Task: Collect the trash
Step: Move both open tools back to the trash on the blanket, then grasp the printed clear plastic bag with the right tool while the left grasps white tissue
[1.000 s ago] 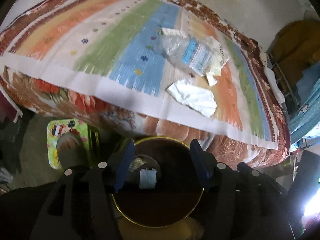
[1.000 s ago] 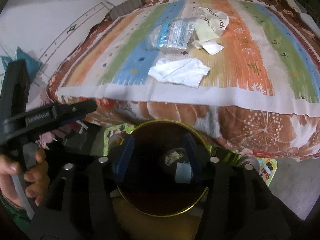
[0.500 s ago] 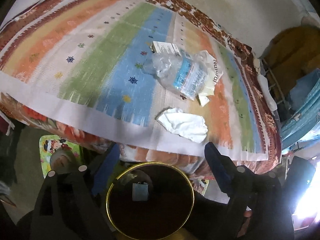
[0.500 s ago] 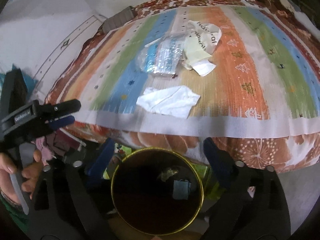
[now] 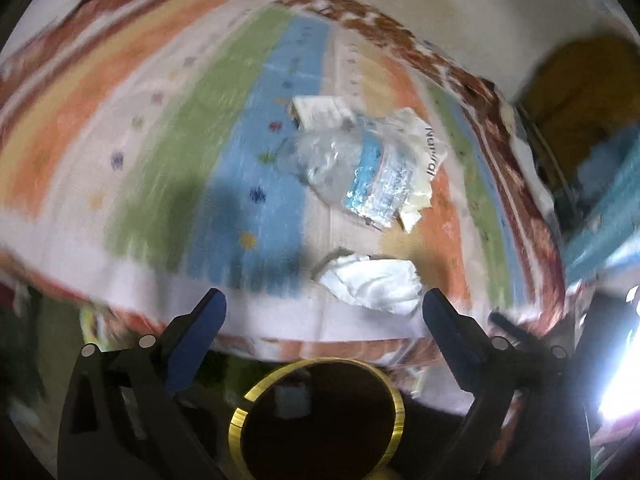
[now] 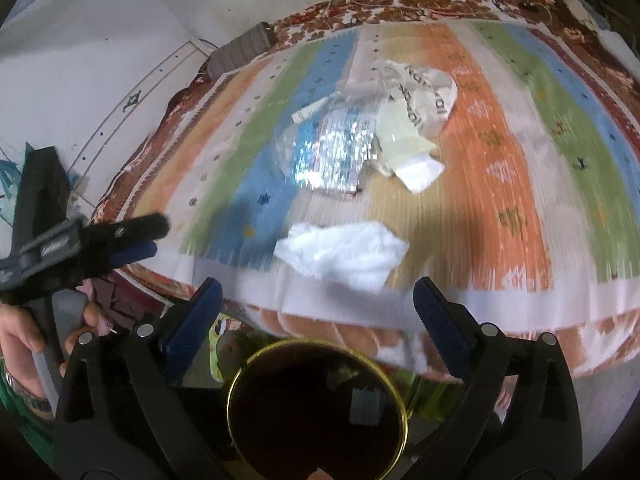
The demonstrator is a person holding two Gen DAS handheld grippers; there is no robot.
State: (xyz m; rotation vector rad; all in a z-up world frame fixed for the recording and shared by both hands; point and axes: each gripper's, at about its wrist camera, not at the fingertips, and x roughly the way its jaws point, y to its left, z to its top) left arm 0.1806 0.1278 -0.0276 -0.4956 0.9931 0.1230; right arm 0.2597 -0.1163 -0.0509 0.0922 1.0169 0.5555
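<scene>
A crumpled white tissue [image 5: 372, 284] [image 6: 344, 254] lies near the front edge of a striped mat [image 5: 160, 168] [image 6: 500, 152]. Behind it lie a crushed clear plastic bottle with a blue label [image 5: 352, 172] [image 6: 328, 152], a printed white wrapper [image 5: 420, 140] [image 6: 424, 96] and paper scraps [image 6: 416, 168]. A dark bin with a gold rim [image 5: 394, 428] [image 6: 236, 396] stands below the mat's edge with small scraps inside. My left gripper [image 5: 322, 316] is open and empty above the bin, just short of the tissue. My right gripper [image 6: 316, 304] is open and empty, also just short of the tissue.
The mat covers a floral blanket [image 6: 460, 2] on a raised bed. The left gripper and the hand holding it show at the left of the right wrist view [image 6: 72, 248]. A colourful stool [image 6: 224, 336] stands by the bin. Cloth and clutter lie at the right [image 5: 592, 128].
Both grippers have opened wide and moved up and forward from over the bin toward the mat's front edge. The tissue and bottle now appear closer. The trash has not moved.
</scene>
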